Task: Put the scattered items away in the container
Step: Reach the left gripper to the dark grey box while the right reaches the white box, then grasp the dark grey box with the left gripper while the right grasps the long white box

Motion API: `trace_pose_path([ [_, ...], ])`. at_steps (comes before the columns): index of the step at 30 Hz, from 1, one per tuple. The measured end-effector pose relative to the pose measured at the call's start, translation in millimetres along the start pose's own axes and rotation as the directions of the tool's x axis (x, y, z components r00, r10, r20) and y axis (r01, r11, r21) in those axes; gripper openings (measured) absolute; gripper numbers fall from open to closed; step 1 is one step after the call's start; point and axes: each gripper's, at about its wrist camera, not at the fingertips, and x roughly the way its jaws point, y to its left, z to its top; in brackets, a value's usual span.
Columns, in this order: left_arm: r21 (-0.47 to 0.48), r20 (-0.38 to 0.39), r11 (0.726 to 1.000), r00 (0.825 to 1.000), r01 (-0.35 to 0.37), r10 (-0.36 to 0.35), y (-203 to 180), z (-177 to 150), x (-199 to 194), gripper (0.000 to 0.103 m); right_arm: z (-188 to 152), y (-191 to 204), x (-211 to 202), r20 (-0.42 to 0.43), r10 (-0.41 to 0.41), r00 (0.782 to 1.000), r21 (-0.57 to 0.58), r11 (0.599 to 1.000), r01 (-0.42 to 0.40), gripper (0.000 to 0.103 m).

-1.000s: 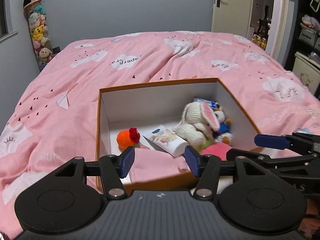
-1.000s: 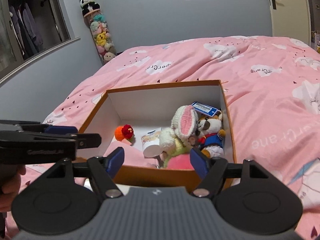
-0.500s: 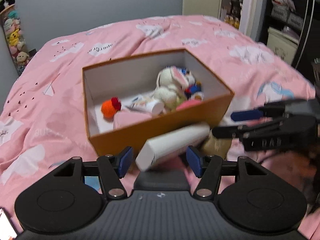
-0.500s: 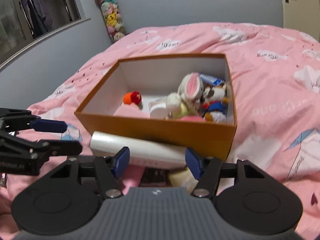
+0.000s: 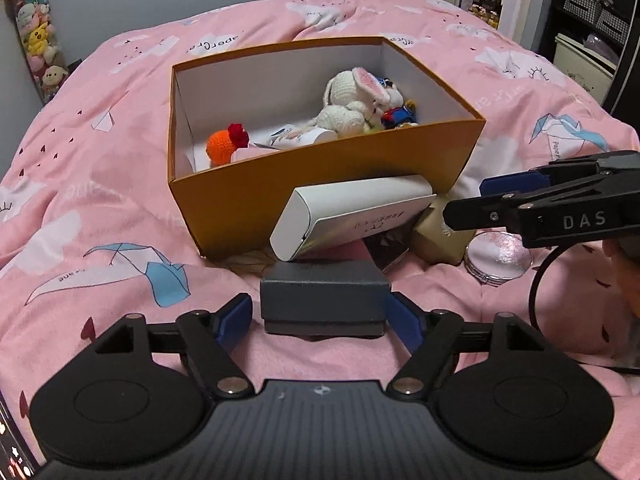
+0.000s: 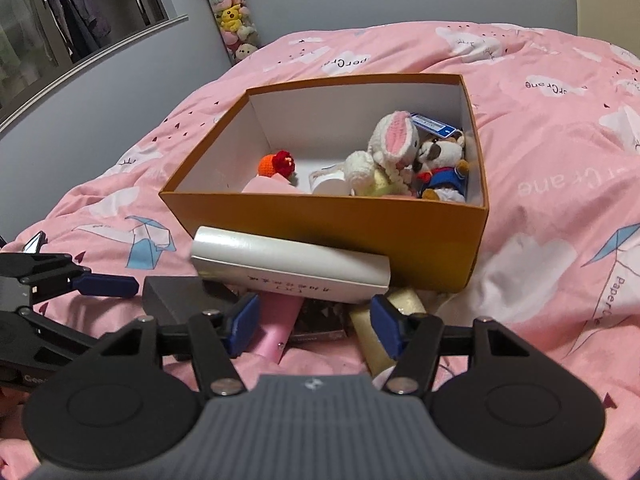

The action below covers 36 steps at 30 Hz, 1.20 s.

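The orange box (image 5: 320,200) sits on the pink bed and holds a bunny plush (image 5: 352,100), an orange crochet ball (image 5: 224,146) and other small items. A long white box (image 5: 352,212) leans on its front wall. Just below it lies a dark grey box (image 5: 324,296), and my left gripper (image 5: 320,324) has a finger on each side of it, jaws opening, pads not pressing. My right gripper (image 6: 316,324) is open over a pink tube (image 6: 276,328) and a dark patterned item (image 6: 320,320), with a gold box (image 6: 400,304) by its right finger.
A round pink compact (image 5: 498,256) and a black ring (image 5: 536,292) lie right of the pile. A phone edge (image 5: 12,452) shows at the lower left. A column of plush toys (image 6: 234,12) stands by the grey wall. Shelves (image 5: 592,8) are at the far right.
Both grippers pulled back from over the box and sank toward the pile at its front. The left jaws spread wider around the grey box. The right jaws narrowed a little.
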Motion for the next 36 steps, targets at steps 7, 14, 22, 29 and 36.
trace_pose_path([
  [7, 0.019, -0.019, 1.0, 1.0, -0.015, 0.015, -8.1, -1.5, 9.4, 0.088, -0.4, 0.7, 5.3, -0.021, 0.007, 1.0, -0.005, 1.0, -0.007, 0.065],
  [14, -0.013, -0.041, 1.0, 0.999, -0.025, 0.024, -8.1, -0.7, 21.5, 0.089, -0.6, -1.0, 12.2, -0.048, 0.006, 0.999, -0.003, 1.0, -0.006, 0.069],
  [22, -0.067, -0.022, 0.998, 1.0, -0.006, 0.005, 1.2, 0.3, 18.8, 0.087, 5.4, 5.4, 18.7, -0.053, 0.006, 0.999, -0.108, 0.994, -0.011, 0.069],
  [29, -0.067, 0.003, 0.997, 1.0, -0.03, 0.031, 6.1, 2.5, 8.7, 0.087, 14.4, 30.1, 32.3, -0.056, 0.033, 0.998, -0.348, 0.936, -0.051, 0.057],
  [36, -0.059, 0.0, 0.998, 1.0, -0.029, 0.029, 7.8, 2.6, 10.8, 0.087, 22.2, 48.8, 50.2, -0.061, 0.01, 0.998, -0.55, 0.834, -0.042, 0.057],
])
